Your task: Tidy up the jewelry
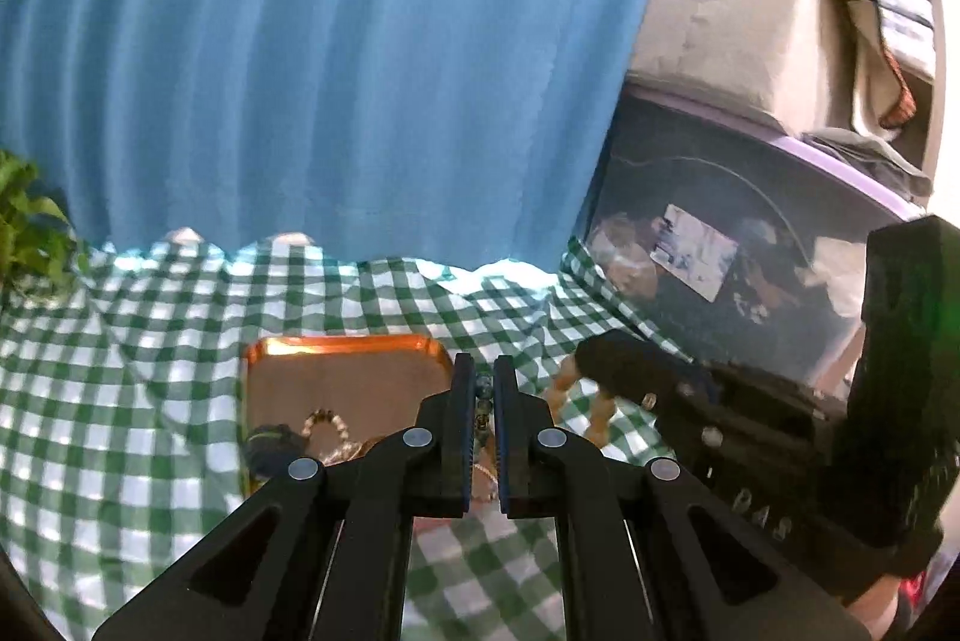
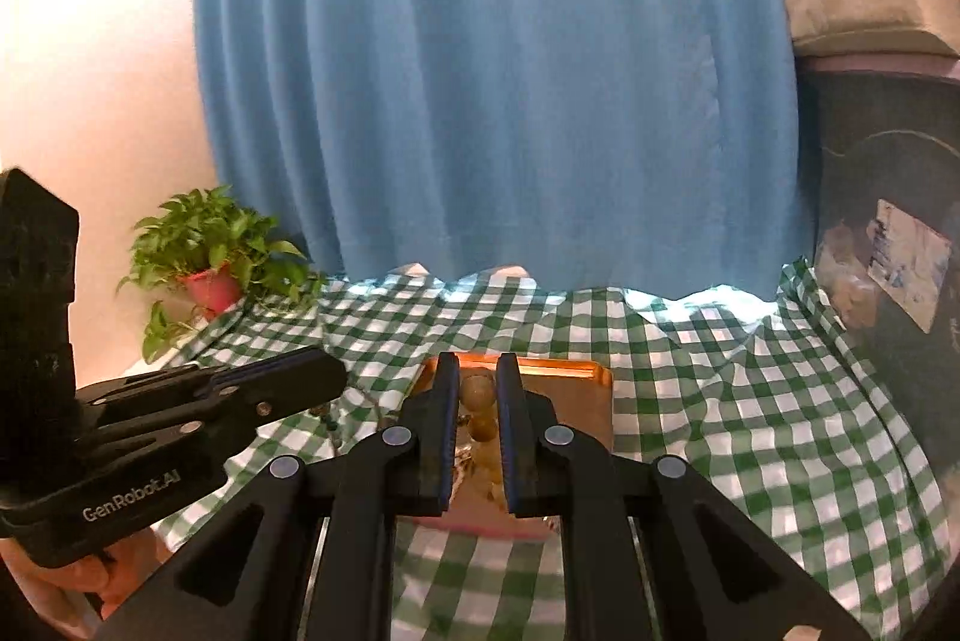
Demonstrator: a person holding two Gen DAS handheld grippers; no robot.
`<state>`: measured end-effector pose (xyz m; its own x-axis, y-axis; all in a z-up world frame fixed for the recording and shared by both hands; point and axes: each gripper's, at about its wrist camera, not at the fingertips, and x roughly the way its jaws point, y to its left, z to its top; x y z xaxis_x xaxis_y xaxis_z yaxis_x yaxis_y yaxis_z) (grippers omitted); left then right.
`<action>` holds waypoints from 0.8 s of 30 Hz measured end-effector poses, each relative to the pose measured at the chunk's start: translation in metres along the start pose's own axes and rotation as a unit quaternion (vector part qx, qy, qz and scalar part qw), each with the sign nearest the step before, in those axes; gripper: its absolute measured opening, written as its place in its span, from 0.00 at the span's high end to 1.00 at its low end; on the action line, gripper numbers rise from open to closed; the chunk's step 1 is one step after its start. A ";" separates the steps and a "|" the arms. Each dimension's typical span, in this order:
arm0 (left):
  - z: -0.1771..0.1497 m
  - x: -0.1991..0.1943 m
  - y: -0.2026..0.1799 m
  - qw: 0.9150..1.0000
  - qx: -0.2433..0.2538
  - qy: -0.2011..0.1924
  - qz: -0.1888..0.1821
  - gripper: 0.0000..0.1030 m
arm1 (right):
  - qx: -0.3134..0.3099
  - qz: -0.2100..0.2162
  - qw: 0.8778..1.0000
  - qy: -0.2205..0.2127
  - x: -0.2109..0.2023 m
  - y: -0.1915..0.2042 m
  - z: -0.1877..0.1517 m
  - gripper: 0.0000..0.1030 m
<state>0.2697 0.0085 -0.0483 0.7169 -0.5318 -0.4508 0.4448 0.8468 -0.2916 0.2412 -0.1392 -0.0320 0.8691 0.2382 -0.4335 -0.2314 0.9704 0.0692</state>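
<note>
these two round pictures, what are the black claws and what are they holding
Each picture comes from a camera on a hand-held claw, looking along its two fingers. A person holds one in each hand.

Left view: the left claw is shut on a thin string of small dark beads.

Right view: the right claw is shut on a strand of larger tan beads.

Below lie a green checked cloth and an orange tray holding more jewelry. A potted plant stands behind.
</note>
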 end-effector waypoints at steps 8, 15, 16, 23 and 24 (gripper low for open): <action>-0.040 0.097 0.060 0.995 -0.059 0.075 0.019 0.95 | 0.015 0.025 0.998 0.053 0.079 -0.015 -0.030 0.90; -0.105 0.170 0.103 0.973 -0.091 0.196 0.082 0.95 | 0.047 0.018 0.983 0.175 0.161 -0.042 -0.096 0.90; -0.107 0.171 0.101 0.973 -0.083 0.193 0.090 0.95 | 0.040 0.008 0.982 0.182 0.166 -0.045 -0.099 0.90; -0.105 0.168 0.089 0.971 -0.043 0.194 0.130 0.93 | 0.002 -0.024 0.979 0.203 0.175 -0.043 -0.109 0.89; -0.105 0.167 0.087 0.969 -0.039 0.199 0.140 0.90 | -0.002 -0.029 0.978 0.207 0.177 -0.042 -0.112 0.88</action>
<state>0.3721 -0.0071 -0.2372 0.5332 -0.2561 -0.8063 0.2094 0.9634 -0.1674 0.3561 -0.1427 -0.2121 0.6295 0.1444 -0.7635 -0.1890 0.9815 0.0298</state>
